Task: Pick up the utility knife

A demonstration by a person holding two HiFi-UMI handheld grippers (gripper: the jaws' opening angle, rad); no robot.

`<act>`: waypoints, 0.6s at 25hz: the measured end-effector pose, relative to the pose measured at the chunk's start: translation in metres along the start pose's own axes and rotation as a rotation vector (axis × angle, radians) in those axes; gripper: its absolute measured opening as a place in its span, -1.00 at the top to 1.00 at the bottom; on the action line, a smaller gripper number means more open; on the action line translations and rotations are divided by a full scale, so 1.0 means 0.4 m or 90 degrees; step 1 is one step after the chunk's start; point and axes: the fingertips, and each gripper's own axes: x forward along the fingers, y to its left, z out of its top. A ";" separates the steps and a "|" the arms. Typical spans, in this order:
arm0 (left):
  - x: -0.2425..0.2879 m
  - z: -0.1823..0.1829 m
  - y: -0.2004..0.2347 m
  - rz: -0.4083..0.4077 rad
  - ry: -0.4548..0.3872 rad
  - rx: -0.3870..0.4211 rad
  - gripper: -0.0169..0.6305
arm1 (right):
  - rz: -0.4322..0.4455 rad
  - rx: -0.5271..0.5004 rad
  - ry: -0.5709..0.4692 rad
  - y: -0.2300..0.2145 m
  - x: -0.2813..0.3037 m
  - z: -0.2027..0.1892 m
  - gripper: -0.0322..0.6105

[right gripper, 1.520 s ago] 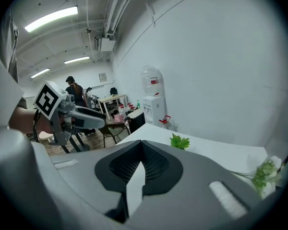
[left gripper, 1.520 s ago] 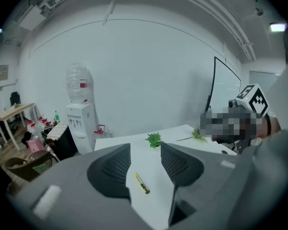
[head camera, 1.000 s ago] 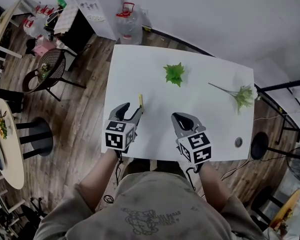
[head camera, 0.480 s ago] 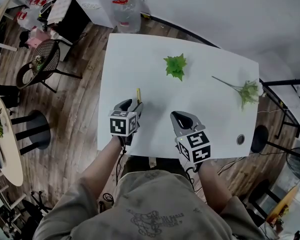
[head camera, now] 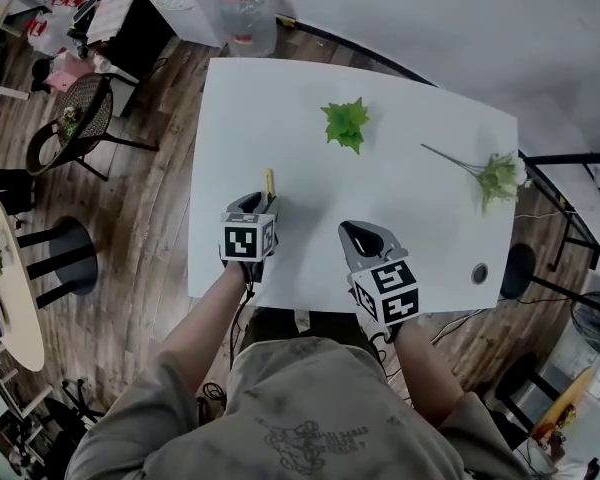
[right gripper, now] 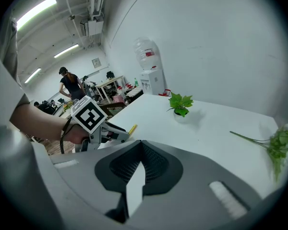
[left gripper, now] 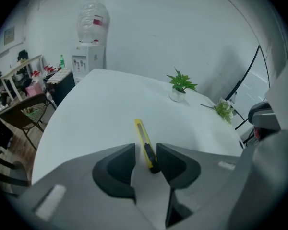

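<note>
yellow utility knife (left gripper: 143,137) lies between open left tongs (left gripper: 145,152) (right tongs (right gripper: 140,146) closed).

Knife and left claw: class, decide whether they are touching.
Cannot tell. In the left gripper view the knife ends inside the open left claw, hard by one jaw; neither gap nor contact is plain.

Utility knife (left gripper: 143,139) was yellow with a black butt end, on a plain white table (head camera: 420,238). Left gripper (left gripper: 145,163) and right gripper (right gripper: 140,164) were grey with black pads and black-and-white checker-marker cubes. Plant (head camera: 345,123) at top centre was bright green, sprig (head camera: 495,178) at right paler. Floor (head camera: 150,218) at left was dark brown planks.
</note>
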 end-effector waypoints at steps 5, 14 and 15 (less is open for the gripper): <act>0.001 -0.005 0.010 0.051 0.007 0.048 0.62 | -0.002 -0.001 0.000 -0.003 -0.008 -0.010 0.81; -0.006 -0.016 0.012 0.062 0.015 0.090 0.75 | -0.005 -0.006 -0.008 0.003 -0.038 -0.027 0.81; -0.016 -0.015 0.011 0.061 0.011 0.090 0.75 | -0.006 -0.007 -0.011 0.005 -0.043 -0.024 0.81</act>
